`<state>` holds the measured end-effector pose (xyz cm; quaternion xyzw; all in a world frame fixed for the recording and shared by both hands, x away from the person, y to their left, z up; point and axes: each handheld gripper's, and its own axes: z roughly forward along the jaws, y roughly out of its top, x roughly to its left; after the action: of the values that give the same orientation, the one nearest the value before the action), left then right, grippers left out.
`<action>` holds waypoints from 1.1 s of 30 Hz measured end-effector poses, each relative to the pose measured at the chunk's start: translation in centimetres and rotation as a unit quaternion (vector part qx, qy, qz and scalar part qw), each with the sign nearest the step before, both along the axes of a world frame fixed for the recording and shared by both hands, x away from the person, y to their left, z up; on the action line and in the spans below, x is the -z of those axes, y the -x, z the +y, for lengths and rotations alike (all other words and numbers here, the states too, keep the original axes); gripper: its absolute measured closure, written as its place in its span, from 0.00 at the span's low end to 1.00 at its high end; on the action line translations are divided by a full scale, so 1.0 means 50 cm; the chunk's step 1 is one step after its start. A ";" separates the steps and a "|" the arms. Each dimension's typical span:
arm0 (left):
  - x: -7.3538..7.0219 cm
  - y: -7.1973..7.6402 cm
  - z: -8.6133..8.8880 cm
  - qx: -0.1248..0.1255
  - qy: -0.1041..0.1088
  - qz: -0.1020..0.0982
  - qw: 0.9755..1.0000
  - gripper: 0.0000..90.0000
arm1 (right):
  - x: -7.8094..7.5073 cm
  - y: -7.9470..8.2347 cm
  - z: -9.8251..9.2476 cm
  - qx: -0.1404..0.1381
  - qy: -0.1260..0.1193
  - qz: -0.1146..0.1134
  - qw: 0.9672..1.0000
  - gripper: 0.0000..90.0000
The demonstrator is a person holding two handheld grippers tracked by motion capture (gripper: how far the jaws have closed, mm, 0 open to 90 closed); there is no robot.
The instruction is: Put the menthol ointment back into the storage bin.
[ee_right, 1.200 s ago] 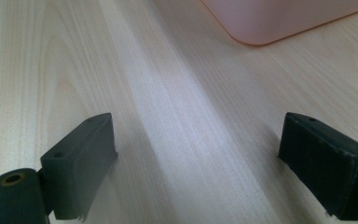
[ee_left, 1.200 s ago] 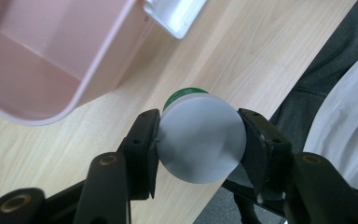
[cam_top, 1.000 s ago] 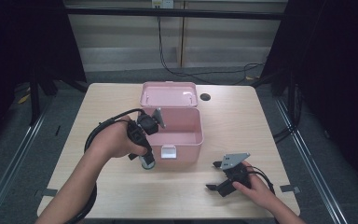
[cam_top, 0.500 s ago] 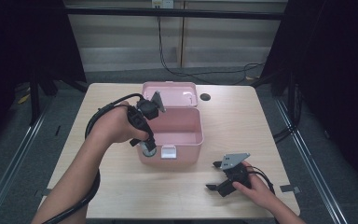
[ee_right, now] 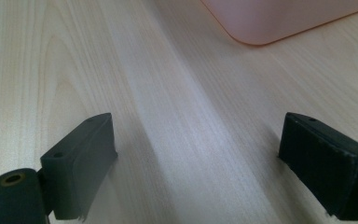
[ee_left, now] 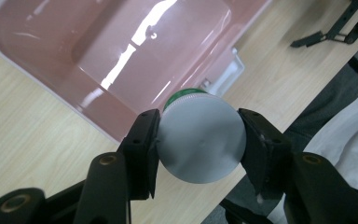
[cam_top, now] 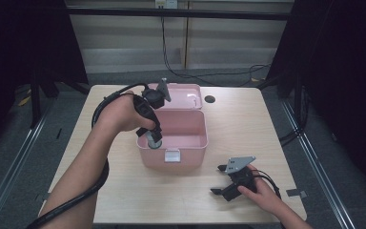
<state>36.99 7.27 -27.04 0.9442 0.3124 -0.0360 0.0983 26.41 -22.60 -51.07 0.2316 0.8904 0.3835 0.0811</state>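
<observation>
Over the near-left rim of the open pink box (cam_top: 193, 143), a grey-capped bottle (ee_left: 199, 137) is kept clamped cap-first by the left gripper (cam_top: 153, 134), probably for dropping in, while the right gripper (cam_top: 223, 179) is parked wide open on the table (cam_top: 248, 119)

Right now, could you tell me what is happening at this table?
A person is working with a handheld claw in each hand. The left claw is shut on a small bottle with a grey cap and holds it above the near-left edge of an open pink box, whose lid is tipped back. The box's interior looks empty where visible. The right claw rests open on the wooden table near the front right corner, holding nothing.
</observation>
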 end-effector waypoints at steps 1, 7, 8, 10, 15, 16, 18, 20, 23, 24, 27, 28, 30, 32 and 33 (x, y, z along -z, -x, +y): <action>-0.003 -0.005 0.000 -0.004 0.002 -0.002 1.000 0.56 | 0.000 0.000 0.000 0.000 0.000 0.000 1.000 0.11; -0.010 -0.025 -0.006 -0.012 0.003 -0.006 1.000 0.56 | 0.000 0.000 0.000 0.000 0.000 0.000 1.000 0.11; -0.009 -0.027 -0.008 -0.014 0.003 -0.005 1.000 0.56 | 0.000 0.000 0.000 0.000 0.000 0.000 1.000 0.11; -0.005 -0.034 -0.011 -0.016 0.008 -0.003 1.000 0.56 | 0.000 0.000 0.000 0.000 0.000 0.000 1.000 0.11; 0.011 -0.051 -0.017 -0.026 -0.001 -0.004 1.000 0.56 | 0.000 0.000 0.000 0.001 0.000 0.000 1.000 0.11; 0.013 -0.054 -0.018 -0.028 -0.001 -0.004 1.000 0.56 | 0.000 0.000 0.000 0.000 0.000 0.000 1.000 0.11; 0.020 -0.061 -0.019 -0.037 -0.006 -0.005 0.999 0.56 | 0.000 0.000 0.000 0.000 0.000 0.000 1.000 0.11; 0.028 -0.068 -0.020 -0.042 -0.009 -0.006 0.999 0.56 | 0.000 0.000 0.000 0.000 0.000 0.000 1.000 0.11; 0.039 -0.079 -0.023 -0.059 -0.013 -0.007 0.998 0.56 | 0.000 0.001 0.000 0.001 0.001 0.001 1.000 0.11; 0.043 -0.084 -0.024 -0.063 -0.011 -0.007 0.998 0.56 | 0.000 0.001 0.000 0.001 0.001 0.001 1.000 0.11; 0.054 -0.093 -0.028 -0.072 -0.011 -0.005 0.997 0.56 | 0.000 0.000 0.000 0.001 0.001 0.001 1.000 0.11; 0.058 -0.095 -0.030 -0.079 -0.010 -0.008 0.997 0.56 | 0.000 0.000 0.000 0.001 0.001 0.001 1.000 0.11; 0.063 -0.100 -0.034 -0.086 -0.010 -0.009 0.996 0.56 | 0.000 0.001 0.000 0.001 0.001 0.001 1.000 0.11; 0.069 -0.106 -0.038 -0.092 -0.013 -0.014 0.996 0.56 | 0.000 0.001 0.000 0.001 0.001 0.001 1.000 0.11; 0.073 -0.107 -0.041 -0.098 -0.013 -0.012 0.995 0.56 | 0.000 0.001 0.000 0.001 0.001 0.001 1.000 0.11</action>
<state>42.33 5.21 -30.66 0.9107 0.4023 -0.0112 0.0928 26.38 -22.61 -51.06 0.2325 0.8906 0.3824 0.0806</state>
